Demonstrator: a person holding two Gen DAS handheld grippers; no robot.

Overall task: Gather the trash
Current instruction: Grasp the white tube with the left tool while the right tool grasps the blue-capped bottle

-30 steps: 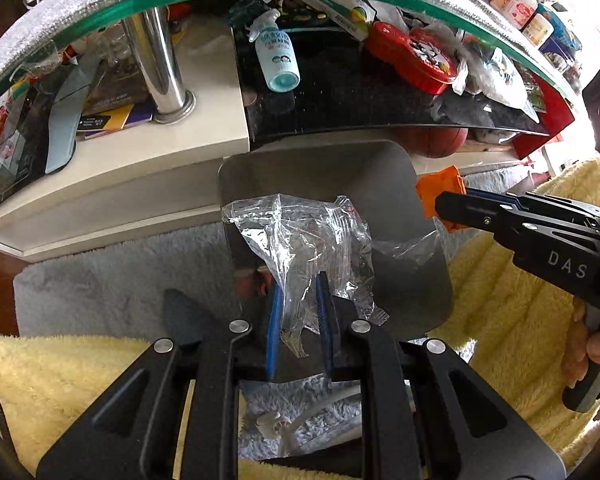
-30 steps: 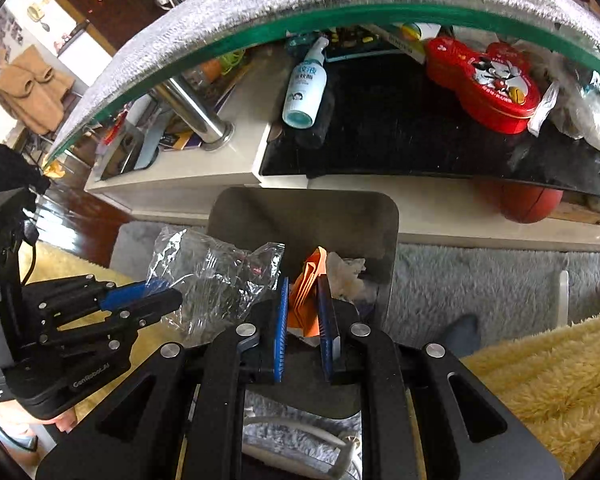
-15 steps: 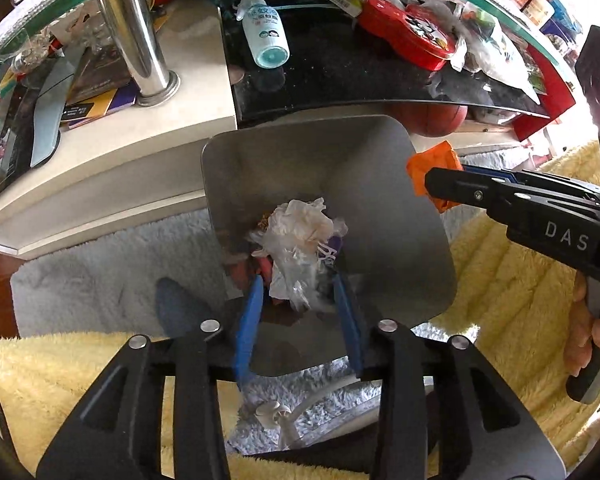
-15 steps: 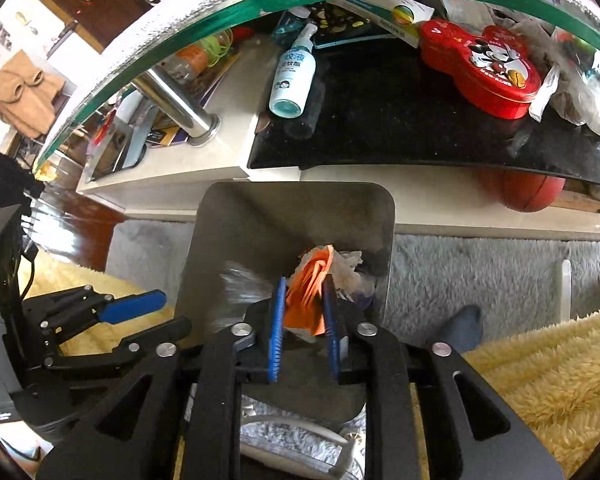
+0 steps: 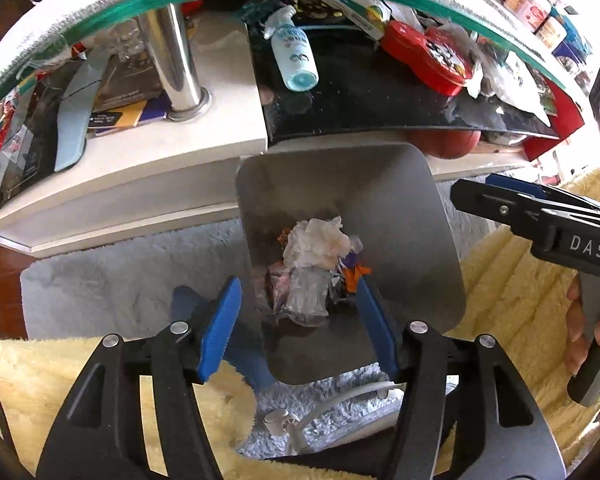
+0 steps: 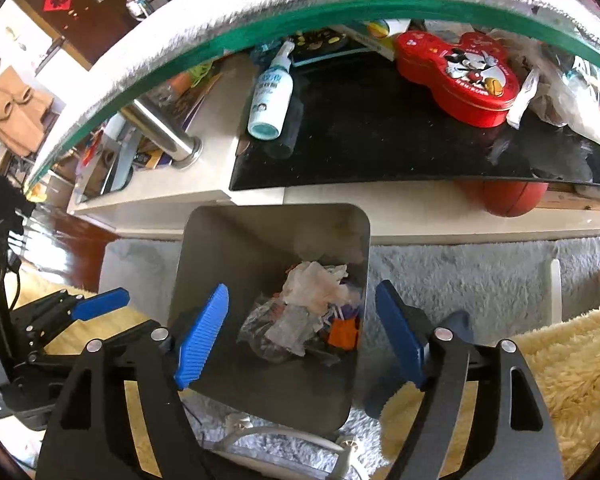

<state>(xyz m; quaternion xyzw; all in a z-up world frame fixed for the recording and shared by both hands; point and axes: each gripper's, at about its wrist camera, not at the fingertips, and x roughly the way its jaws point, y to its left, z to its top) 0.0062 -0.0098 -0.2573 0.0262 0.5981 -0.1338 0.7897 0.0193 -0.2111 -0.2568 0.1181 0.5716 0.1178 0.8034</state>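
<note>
Grippers, left (image 5: 298, 322) and right (image 6: 300, 338), spread over bin (image 6: 236, 240), seemingly empty

White letters "DAS" on the right hand-held gripper (image 5: 500, 196), spray bottle (image 6: 270, 96) label unreadable

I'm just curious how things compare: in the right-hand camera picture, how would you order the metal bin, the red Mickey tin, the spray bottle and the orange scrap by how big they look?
1. metal bin
2. red Mickey tin
3. spray bottle
4. orange scrap

Fisheye distortion skews true sizes.
</note>
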